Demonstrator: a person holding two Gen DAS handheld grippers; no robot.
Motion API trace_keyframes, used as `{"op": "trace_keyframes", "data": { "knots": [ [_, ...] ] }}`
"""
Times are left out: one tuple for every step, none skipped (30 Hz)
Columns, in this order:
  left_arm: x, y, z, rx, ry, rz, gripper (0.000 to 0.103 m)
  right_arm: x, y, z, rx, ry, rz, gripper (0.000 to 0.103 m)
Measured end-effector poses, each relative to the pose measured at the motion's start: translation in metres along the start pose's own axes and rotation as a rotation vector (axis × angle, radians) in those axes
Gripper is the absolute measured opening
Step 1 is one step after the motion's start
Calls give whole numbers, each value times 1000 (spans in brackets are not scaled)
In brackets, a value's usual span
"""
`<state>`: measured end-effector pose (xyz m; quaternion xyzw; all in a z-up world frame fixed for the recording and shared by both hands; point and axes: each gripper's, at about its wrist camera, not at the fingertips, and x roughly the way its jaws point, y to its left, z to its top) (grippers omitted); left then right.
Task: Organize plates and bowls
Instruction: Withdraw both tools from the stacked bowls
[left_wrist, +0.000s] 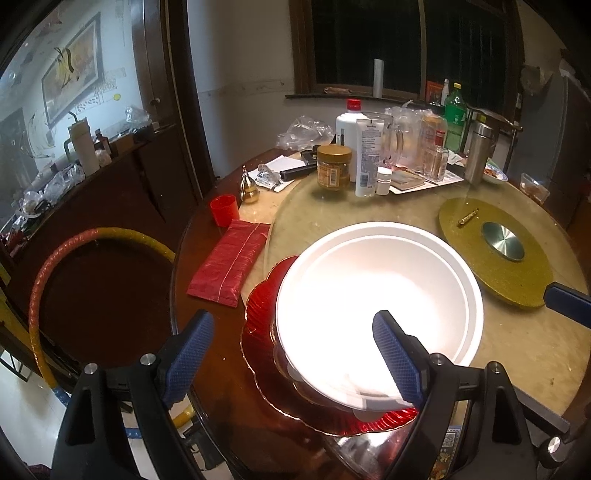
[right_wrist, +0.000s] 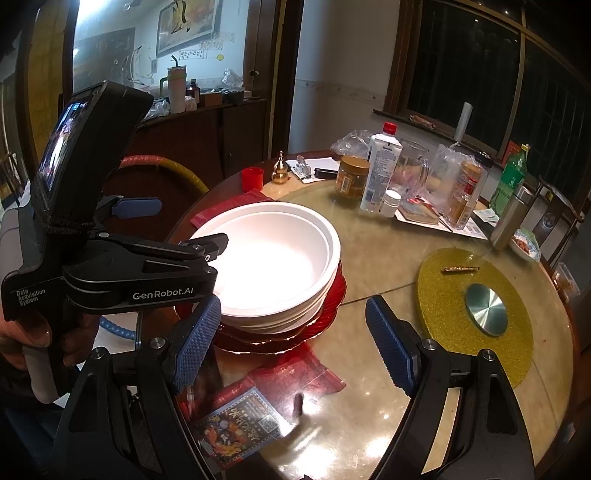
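Cluttered round table (right_wrist: 369, 369), bowls (right_wrist: 273, 266) nested on red plates (right_wrist: 325, 314) mid-frame, prob stacked to save space. Left gripper (left_wrist: 291, 354) wide, astride near rim, gripping nothing; right gripper (right_wrist: 295, 339) wide, empty.

A home dining room: round table (left_wrist: 517, 350) with turntable (left_wrist: 495, 254), cluttered bottles (left_wrist: 369, 155), sideboard (left_wrist: 110, 184), framed painting (left_wrist: 72, 66).

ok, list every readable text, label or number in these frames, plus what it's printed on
"GenRobot.AI": side of the left hand-held gripper body, right wrist view.
"Data Acquisition System": same body, lower rear corner.
White squeeze bottle: a short brand word at the label top, too blurred to read; its fine print too.
Peanut-butter-coloured jar, green bottle, colourful printed packet: print too small or blurred.
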<state>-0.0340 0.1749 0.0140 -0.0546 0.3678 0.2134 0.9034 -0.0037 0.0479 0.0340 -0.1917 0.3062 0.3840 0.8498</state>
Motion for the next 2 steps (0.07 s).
{"op": "trace_keyframes", "data": {
  "knots": [
    [0,0,0,-2,0,-1,88,0,0,0,-1,-1,0,82],
    [0,1,1,-5,1,1,88,0,0,0,0,-1,0,82]
  ]
}}
